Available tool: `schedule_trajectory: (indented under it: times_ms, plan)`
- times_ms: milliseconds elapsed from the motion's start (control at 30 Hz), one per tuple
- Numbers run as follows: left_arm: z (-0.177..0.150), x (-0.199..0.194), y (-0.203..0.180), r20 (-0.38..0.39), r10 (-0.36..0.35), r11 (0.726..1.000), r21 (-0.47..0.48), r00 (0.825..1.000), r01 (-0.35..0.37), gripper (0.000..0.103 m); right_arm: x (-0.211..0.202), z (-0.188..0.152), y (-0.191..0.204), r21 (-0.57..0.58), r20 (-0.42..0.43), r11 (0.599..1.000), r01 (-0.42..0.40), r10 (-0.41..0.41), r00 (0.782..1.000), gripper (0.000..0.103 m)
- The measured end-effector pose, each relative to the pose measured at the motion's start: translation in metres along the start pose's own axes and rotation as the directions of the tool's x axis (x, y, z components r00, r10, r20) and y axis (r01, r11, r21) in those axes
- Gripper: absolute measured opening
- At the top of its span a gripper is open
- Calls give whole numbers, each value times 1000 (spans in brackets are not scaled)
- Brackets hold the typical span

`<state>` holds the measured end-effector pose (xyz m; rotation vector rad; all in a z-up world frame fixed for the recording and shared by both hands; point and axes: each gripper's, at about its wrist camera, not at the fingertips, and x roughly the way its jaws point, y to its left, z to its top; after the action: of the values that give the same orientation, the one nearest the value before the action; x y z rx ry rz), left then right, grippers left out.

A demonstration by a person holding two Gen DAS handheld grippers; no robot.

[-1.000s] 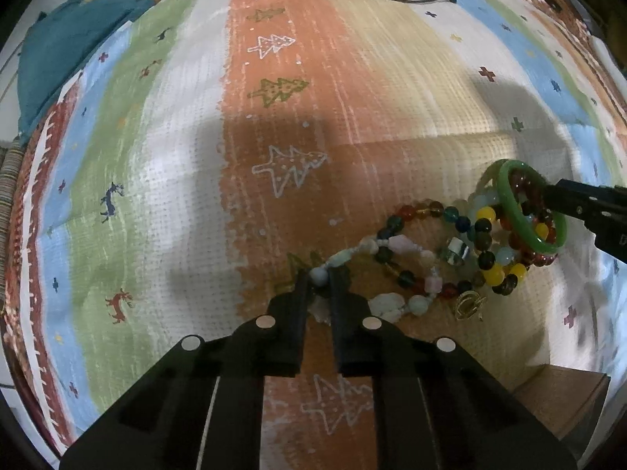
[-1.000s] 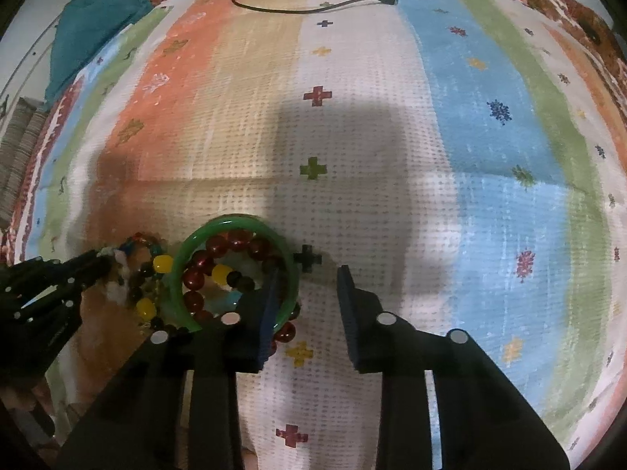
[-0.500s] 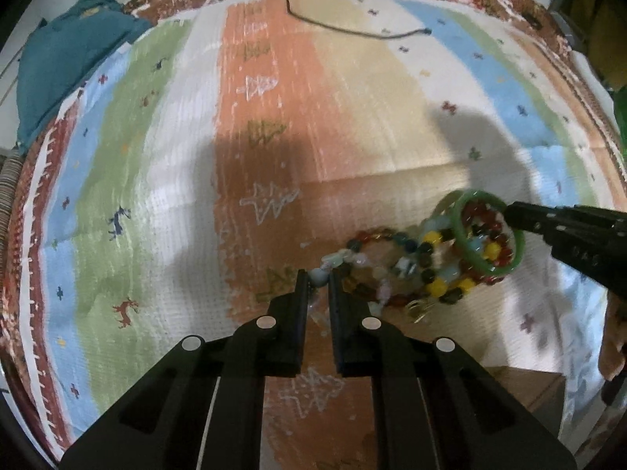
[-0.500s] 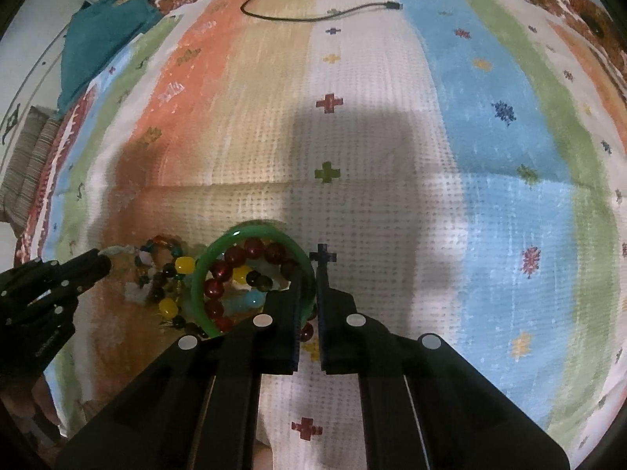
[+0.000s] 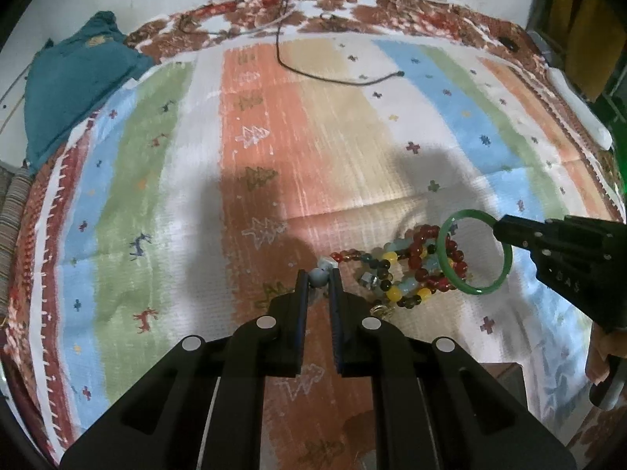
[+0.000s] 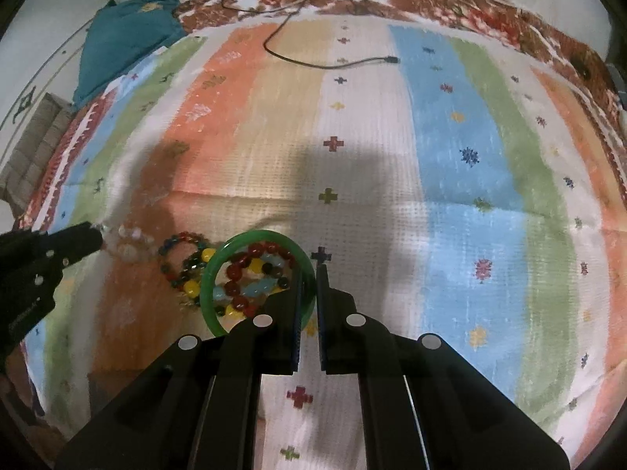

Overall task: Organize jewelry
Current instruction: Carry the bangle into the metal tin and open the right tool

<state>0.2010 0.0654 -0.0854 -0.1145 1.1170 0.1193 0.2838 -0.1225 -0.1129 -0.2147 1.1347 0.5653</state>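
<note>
Left hand-held gripper [image 5: 318,279] is clenched on a pale bead of the white stone bracelet [image 6: 131,241], holding it at the left edge of the jewelry heap. Right hand-held gripper [image 6: 309,274] is clenched on the rim of the green bangle [image 6: 219,274], which appears raised off the heap and tilted; through its ring the red bead bracelet [image 6: 245,270] and the yellow-and-dark bead strand [image 5: 399,291] show on the cloth below. The multicolour bead bracelet [image 6: 176,246] lies between the two grippers. All of it sits on the striped blanket [image 5: 333,149] covering what looks like a bed. Risk 1: the strands overlap, so the white stone bracelet may drag a neighbour with it if their loops are caught; whether they are interlocked I cannot tell. Risk 2: the bangle is hard and smooth and is pinched only at a thin rim, so it could swing or slip out under a quick turn. Risk 3: the left grip is on a single round bead, which could squirt out from between the fingers. Open room: broad bare blanket ahead of both grippers and to either side. Far off lie a black cable [image 5: 313,74], near the top border, and a teal garment [image 5: 74,82] at the upper left. A brown box corner [image 5: 505,376] shows at the near edge, lower right.
</note>
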Motion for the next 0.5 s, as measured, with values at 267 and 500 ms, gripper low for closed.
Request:
schedule_trajectory:
  times_ms: [267,500]
  plan:
    - [-5,-29,2,49,-35,999,-28,998,36,10,-31,-10,12,-38,55,999,18,-16,998,8]
    - [-13,-61,-2,107,-66,997,-36,992,70,10,-62,-24,17,-68,107,998,10,-2,994,8]
